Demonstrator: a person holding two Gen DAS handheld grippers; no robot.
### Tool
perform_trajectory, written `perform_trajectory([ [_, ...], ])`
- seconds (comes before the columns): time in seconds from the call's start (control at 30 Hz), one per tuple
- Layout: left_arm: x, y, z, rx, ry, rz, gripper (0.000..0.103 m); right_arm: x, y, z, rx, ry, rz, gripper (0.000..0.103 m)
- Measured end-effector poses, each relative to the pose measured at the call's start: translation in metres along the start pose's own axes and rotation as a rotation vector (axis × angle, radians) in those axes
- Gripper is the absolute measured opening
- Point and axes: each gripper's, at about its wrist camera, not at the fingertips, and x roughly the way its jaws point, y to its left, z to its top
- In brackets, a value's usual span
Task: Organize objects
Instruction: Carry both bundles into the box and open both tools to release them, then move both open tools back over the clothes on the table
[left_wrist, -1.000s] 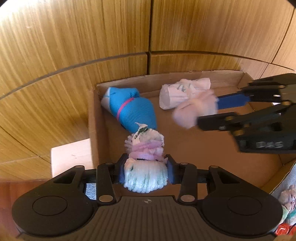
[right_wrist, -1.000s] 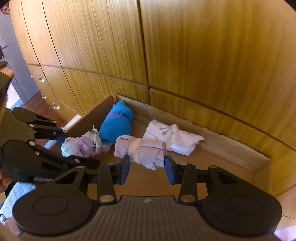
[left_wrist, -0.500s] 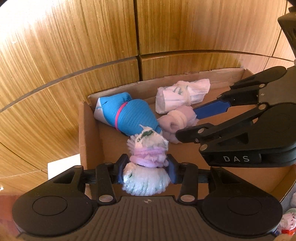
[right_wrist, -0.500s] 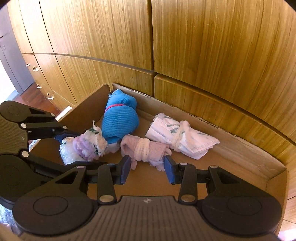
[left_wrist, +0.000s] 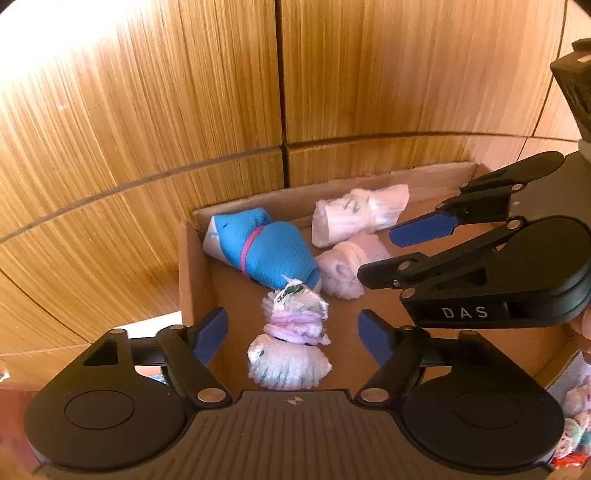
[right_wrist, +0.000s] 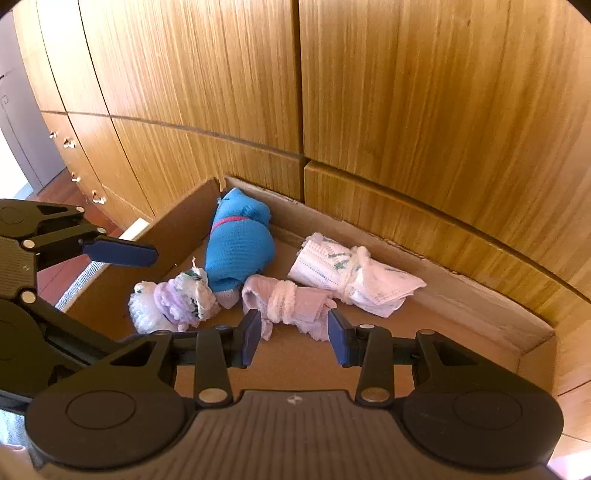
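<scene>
- Fingers of the left gripper (left_wrist: 293, 334) have just been opening and now stand wide, clear of the white-and-lilac sock roll (left_wrist: 291, 339) lying between them on the cardboard box (left_wrist: 190, 273) floor near its left wall.
- Right gripper (right_wrist: 292, 334) fingers sit narrowly apart, pressed on the pink sock roll (right_wrist: 288, 301).
- Blue sock roll (right_wrist: 238, 247) fills the far-left corner; white sock roll (right_wrist: 351, 278) lies along the far wall.
- Bare box floor remains toward the right wall.

A home, by my read: a room with built-in storage.
I see wood-grain cabinet doors (right_wrist: 406, 92) filling the frame's top, small metal drawer pulls (right_wrist: 68, 142) at left, rolled socks (right_wrist: 238, 249) in a cardboard box (right_wrist: 461, 295).
</scene>
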Motion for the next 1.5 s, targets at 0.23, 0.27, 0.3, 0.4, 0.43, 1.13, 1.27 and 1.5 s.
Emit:
perform_trajectory([
  [0.23, -0.045, -0.002, -0.001, 0.007, -0.065, 0.017, 0.089, -0.033, 0.008, 0.005, 0.002, -0.056, -0.004, 0.045],
  [0.27, -0.053, -0.002, -0.002, 0.004, -0.075, 0.023, 0.090, -0.041, 0.011, 0.006, 0.000, -0.066, -0.003, 0.045],
  [0.3, -0.064, -0.002, -0.004, 0.002, -0.091, 0.027, 0.091, -0.049, 0.016, 0.007, -0.001, -0.079, -0.001, 0.047],
  [0.4, -0.097, -0.003, -0.013, 0.007, -0.151, 0.042, 0.097, -0.073, 0.025, 0.017, -0.013, -0.126, 0.005, 0.053],
  [0.43, -0.109, -0.004, -0.017, 0.010, -0.171, 0.046, 0.098, -0.085, 0.029, 0.015, -0.016, -0.144, 0.008, 0.054],
  [1.13, -0.220, -0.006, -0.227, -0.058, -0.334, 0.113, 0.102, -0.219, 0.125, -0.201, 0.083, -0.347, -0.086, 0.088],
  [1.27, -0.213, -0.009, -0.245, -0.056, -0.330, 0.089, 0.102, -0.211, 0.138, -0.227, 0.143, -0.356, -0.086, 0.089],
  [1.5, -0.195, -0.022, -0.259, -0.020, -0.345, 0.075, 0.100, -0.202, 0.153, -0.251, 0.201, -0.363, -0.161, 0.089],
])
